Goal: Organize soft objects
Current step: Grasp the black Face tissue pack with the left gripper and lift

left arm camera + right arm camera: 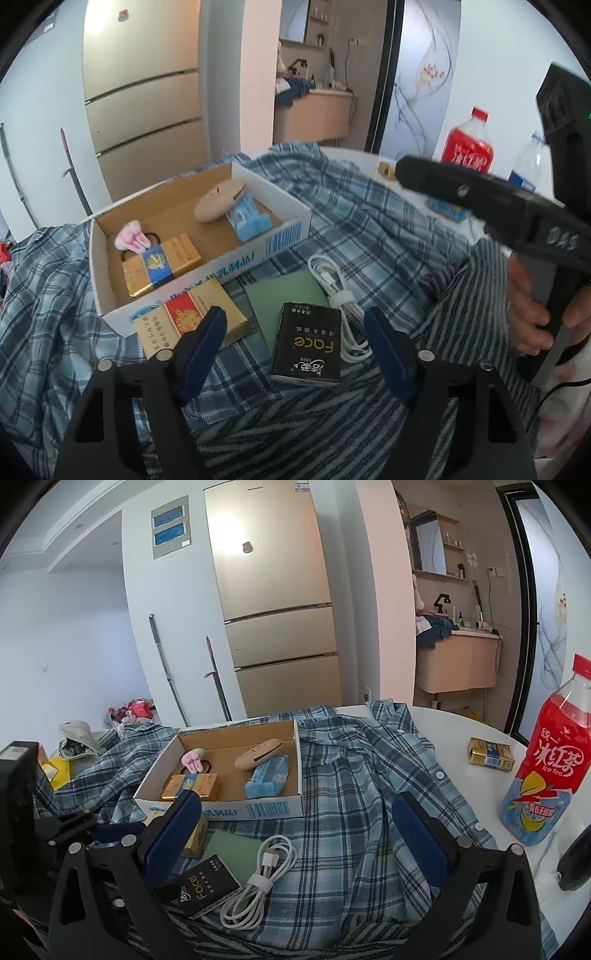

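A round white table is mostly covered by a rumpled blue plaid shirt, the soft item here, spread flat across the tabletop with its collar toward the far edge. A second, finely striped blue-grey garment lies over the near edge.

On the shirt sits an open, shallow cardboard box with white outer walls. Inside are a pink bunny hair tie, a gold and blue carton, a beige oval case and a light blue tissue pack.

To the right, on bare table, stands a red iced tea bottle, with a small gold pack behind it.

In front of the box, on the shirt, lie a gold and red carton, a green card, a black tissue pack resting on the card, and a coiled white cable just beside it.

The left gripper hovers low over the black pack, fingers spread wide, holding nothing. The right gripper hangs above the shirt and cable, its blue-padded fingers also spread apart and empty. In the left view, a hand grips the right tool's handle.
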Motion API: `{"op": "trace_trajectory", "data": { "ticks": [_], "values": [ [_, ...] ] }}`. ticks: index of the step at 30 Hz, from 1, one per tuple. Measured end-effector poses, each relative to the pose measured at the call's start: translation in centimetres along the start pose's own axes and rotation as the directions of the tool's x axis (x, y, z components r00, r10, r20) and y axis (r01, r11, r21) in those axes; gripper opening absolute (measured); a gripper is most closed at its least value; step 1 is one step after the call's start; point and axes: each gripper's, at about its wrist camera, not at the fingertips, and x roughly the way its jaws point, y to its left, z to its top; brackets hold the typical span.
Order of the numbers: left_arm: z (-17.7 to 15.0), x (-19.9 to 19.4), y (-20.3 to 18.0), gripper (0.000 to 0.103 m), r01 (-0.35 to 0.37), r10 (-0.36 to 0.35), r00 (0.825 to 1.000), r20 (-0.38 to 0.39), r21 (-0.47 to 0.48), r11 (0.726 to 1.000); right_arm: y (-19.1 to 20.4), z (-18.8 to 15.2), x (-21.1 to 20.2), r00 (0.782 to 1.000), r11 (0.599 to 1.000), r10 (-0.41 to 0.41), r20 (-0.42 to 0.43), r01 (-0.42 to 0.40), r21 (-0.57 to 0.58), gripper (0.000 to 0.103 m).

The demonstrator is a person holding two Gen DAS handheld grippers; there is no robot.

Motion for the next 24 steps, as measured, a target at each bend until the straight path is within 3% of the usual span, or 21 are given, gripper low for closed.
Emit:
{"op": "trace_trajectory", "data": {
  "ticks": [14, 18, 24],
  "values": [
    [-1.0, 4.0, -0.8, 0.06, 0.032, -0.024, 0.988, -0.15, 0.053, 0.998, -0.3, -0.6, 1.1, 1.0, 1.0, 0.006, -0.03, -0.006, 0.007, 0.103],
    [-1.2, 4.7, -0.3, 0.051, 0.042, -0.037, 0.983, -0.182, 0.023, 0.999, -0.3, -0.7, 1.1, 0.999, 1.0, 0.006, -0.032, -0.006, 0.007, 0.103],
    [-1.2, 3.9, -0.1, 0.048, 0.023, -0.021, 0.99, -0.142, 0.015, 1.0, -0.3, -0.7, 1.3, 0.999, 1.0, -0.003, -0.038, 0.003, 0.01, 0.103]
  ]
}}
